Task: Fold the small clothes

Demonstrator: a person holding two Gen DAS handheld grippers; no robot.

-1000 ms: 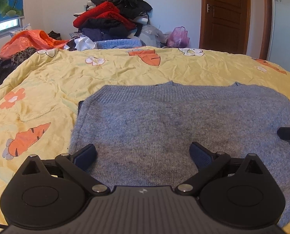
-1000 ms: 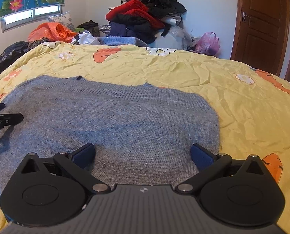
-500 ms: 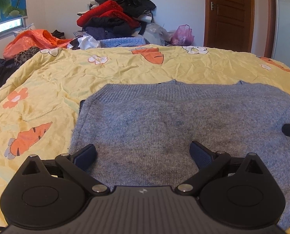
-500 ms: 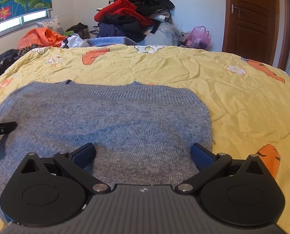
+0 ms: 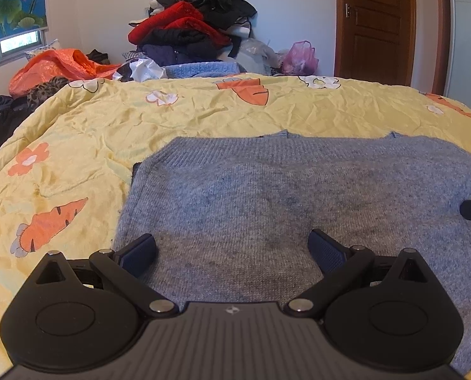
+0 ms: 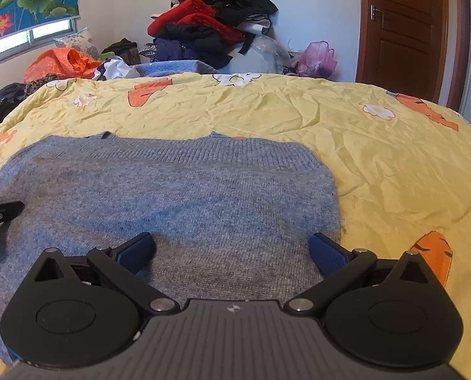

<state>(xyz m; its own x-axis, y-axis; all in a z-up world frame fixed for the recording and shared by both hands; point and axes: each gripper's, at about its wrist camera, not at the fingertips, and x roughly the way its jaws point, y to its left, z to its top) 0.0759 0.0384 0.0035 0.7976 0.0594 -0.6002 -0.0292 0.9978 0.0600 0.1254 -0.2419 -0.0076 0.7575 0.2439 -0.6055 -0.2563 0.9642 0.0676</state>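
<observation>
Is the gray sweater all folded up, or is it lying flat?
Lying flat, at least partly folded: the gray sweater spreads smoothly over the yellow bedspread, no sleeves showing. Whether they are tucked underneath, the pictures cannot tell.

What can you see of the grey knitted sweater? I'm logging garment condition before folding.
The grey knitted sweater looks like soft, fuzzy wool, with a ribbed band along its far edge and darker mottled patches across the middle. It lies flat and spread out, with no sleeves showing, on the yellow carrot-print bedspread, which touches it underneath. The open left claw and open right claw sit low at its near edge; whether they touch it is unclear.
</observation>
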